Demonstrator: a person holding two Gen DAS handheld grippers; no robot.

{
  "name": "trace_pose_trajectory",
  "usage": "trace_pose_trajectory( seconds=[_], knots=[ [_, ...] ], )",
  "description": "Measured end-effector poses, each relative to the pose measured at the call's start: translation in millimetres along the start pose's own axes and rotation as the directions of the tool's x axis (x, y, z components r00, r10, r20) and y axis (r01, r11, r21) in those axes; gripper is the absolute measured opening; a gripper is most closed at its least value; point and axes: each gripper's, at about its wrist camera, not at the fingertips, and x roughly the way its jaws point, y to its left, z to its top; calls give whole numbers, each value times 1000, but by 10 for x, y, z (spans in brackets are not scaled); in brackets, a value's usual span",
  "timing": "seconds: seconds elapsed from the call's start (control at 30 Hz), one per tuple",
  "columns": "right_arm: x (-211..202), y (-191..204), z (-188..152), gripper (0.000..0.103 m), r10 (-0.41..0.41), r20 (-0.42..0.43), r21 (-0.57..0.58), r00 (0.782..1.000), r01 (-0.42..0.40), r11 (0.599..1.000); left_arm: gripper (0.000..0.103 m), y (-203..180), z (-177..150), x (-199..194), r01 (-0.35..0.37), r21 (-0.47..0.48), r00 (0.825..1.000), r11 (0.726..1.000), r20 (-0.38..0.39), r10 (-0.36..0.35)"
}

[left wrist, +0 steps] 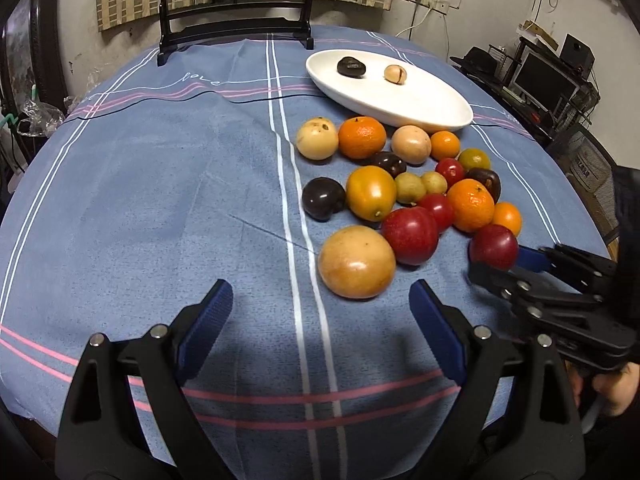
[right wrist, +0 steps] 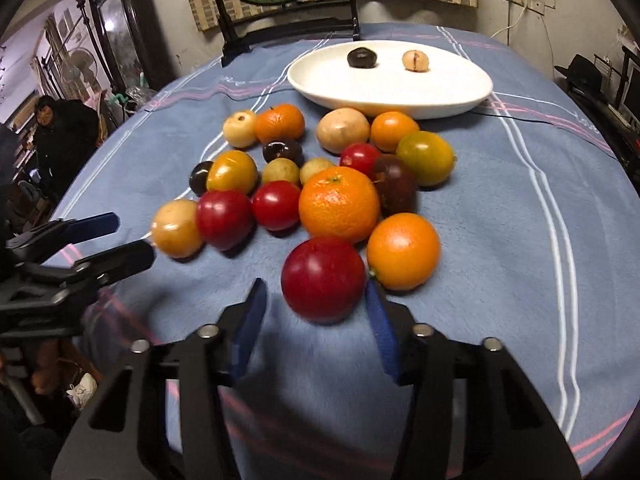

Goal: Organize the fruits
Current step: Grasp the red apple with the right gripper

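Several fruits lie in a pile on the blue tablecloth in front of a white oval plate [left wrist: 432,114] [right wrist: 460,96]. The plate holds a dark fruit [right wrist: 361,58] and a pale fruit [right wrist: 416,60]. My right gripper [right wrist: 314,304] is open, its jaws on either side of a red plum [right wrist: 323,279] at the near edge of the pile; the same plum [left wrist: 493,247] shows in the left wrist view with the right gripper [left wrist: 508,262] at it. My left gripper [left wrist: 322,300] is open and empty, just short of a large tan fruit [left wrist: 356,262].
A black stand with a round panel [left wrist: 236,12] stands at the table's far edge. Oranges [right wrist: 339,204], red tomatoes [right wrist: 276,205] and dark plums [left wrist: 323,199] lie close together. A person in black [right wrist: 52,132] sits off to the left.
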Motion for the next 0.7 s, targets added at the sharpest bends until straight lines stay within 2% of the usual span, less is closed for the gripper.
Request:
trace_pose_trajectory(
  seconds=[0.07, 0.23, 0.6, 0.63, 0.7],
  knots=[
    [23, 16, 1, 41, -9, 4, -17, 1000, 9, 1000, 91, 10, 13, 8, -6, -2, 1000, 1000, -3, 6],
    [-90, -128, -48, 41, 47, -11, 40, 999, -47, 998, 91, 25, 33, 42, 0, -14, 1000, 1000, -19, 0],
    [-310, -315, -216, 41, 69, 5, 89, 998, -69, 994, 91, -203, 47, 237, 10, 34, 999, 999, -45, -9],
    [-311, -317, -225, 41, 75, 5, 91, 997, -75, 993, 89, -211, 51, 250, 11, 35, 999, 999, -40, -9],
    [-304, -325, -236, 41, 86, 2, 98, 996, -85, 991, 79, -226, 56, 284, 14, 44, 999, 999, -32, -13]
  ],
)
